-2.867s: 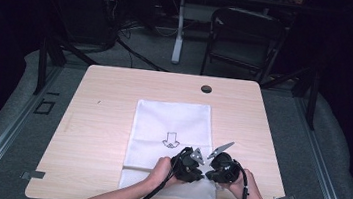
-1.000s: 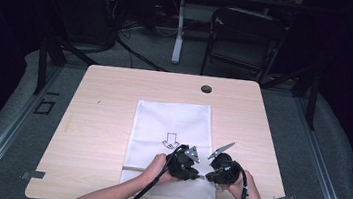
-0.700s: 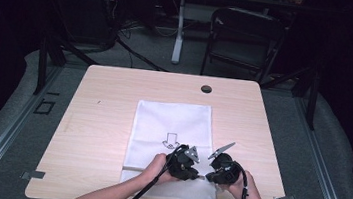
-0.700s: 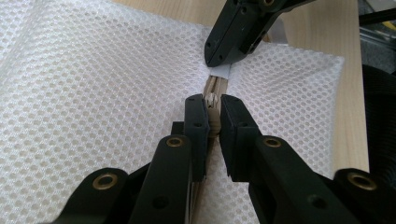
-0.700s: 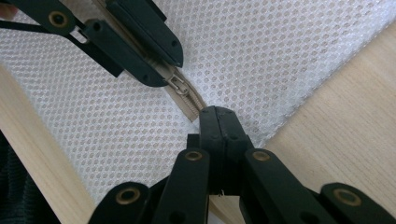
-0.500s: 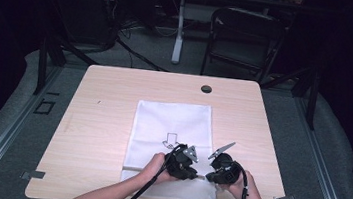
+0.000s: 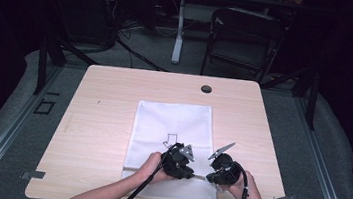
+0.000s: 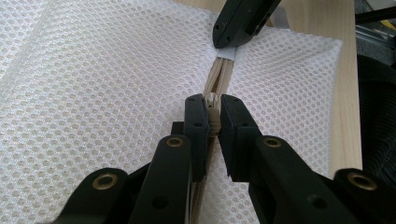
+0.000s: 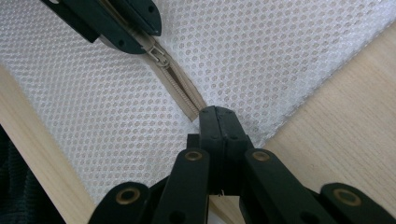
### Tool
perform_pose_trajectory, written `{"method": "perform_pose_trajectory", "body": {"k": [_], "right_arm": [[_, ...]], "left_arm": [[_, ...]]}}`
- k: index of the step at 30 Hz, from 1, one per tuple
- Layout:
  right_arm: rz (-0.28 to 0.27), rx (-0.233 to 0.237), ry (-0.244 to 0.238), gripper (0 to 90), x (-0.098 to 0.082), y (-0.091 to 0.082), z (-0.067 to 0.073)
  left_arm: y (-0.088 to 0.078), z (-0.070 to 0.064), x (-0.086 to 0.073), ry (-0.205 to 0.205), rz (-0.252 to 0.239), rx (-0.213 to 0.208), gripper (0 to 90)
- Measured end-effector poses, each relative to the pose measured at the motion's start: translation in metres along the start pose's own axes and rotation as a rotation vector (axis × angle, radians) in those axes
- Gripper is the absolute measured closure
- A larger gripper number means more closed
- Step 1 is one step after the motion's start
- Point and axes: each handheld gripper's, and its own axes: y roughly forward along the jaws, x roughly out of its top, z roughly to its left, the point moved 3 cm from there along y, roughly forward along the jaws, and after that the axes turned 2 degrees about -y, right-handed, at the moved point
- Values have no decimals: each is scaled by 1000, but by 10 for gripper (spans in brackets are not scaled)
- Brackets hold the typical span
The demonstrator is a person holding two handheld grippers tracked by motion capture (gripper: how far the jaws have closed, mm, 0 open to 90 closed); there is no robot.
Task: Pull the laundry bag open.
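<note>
The mesh bag lies flat on the table, its near end under both grippers. The left gripper is clenched on the zip pull, which sits pinched between its two black pads, with the beige zip running straight ahead of it. At the far end of that zip the right gripper has its jaws pressed fully together on the bag's end, just beside the edge where mesh gives way to bare wood. From the right gripper's side the zip leads away to the left gripper's tips, with only a short stretch of open teeth between the two. In the high view the two grippers sit close together. Beyond them an arrow mark shows on the mesh. Farther off, a dark round cap sits near the table's far edge, well apart from the bag. Past the table stands a folding chair on the grey floor.
</note>
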Motion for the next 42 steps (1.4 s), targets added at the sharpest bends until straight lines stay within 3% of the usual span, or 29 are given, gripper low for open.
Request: {"method": "perform_pose_trajectory", "body": {"k": [2,4,5,6,11,21,23,24,25,28,29,34,36,42], "right_arm": [[12,-3,-7,900,0,-1,0],[4,5,7,900,-1,-1,1],[4,5,7,900,-1,-1,1],[23,-6,1,900,-2,-2,0],[9,8,7,900,-4,-2,-1],[35,11,-6,900,-4,-4,-2],[25,14,-4,900,-4,-3,-3],[21,18,-1,900,-4,-3,-3],[17,18,-2,900,-4,-4,-3],[-37,12,-14,900,0,-3,2],[-24,10,-42,900,2,-5,2],[-19,21,-52,900,6,4,6],[-17,18,-46,900,6,4,6],[-19,49,4,900,4,4,5]], "left_arm": [[-1,0,0,2,14,13,815],[1,0,1,-4,0,-10,815],[1,0,1,-1,9,6,815],[2,-1,2,4,6,6,816],[3,-3,2,2,7,3,816],[2,-2,0,-4,4,-5,816],[3,-3,-1,-8,1,-16,815],[3,-2,-1,-5,14,0,815],[5,-2,-1,-8,5,-20,815],[6,-2,-1,-8,6,-13,815],[6,-2,-1,-7,3,-24,815],[6,-2,-1,-2,6,-23,815],[5,-3,-1,0,20,-4,816],[5,-4,0,9,13,-9,816]]}}
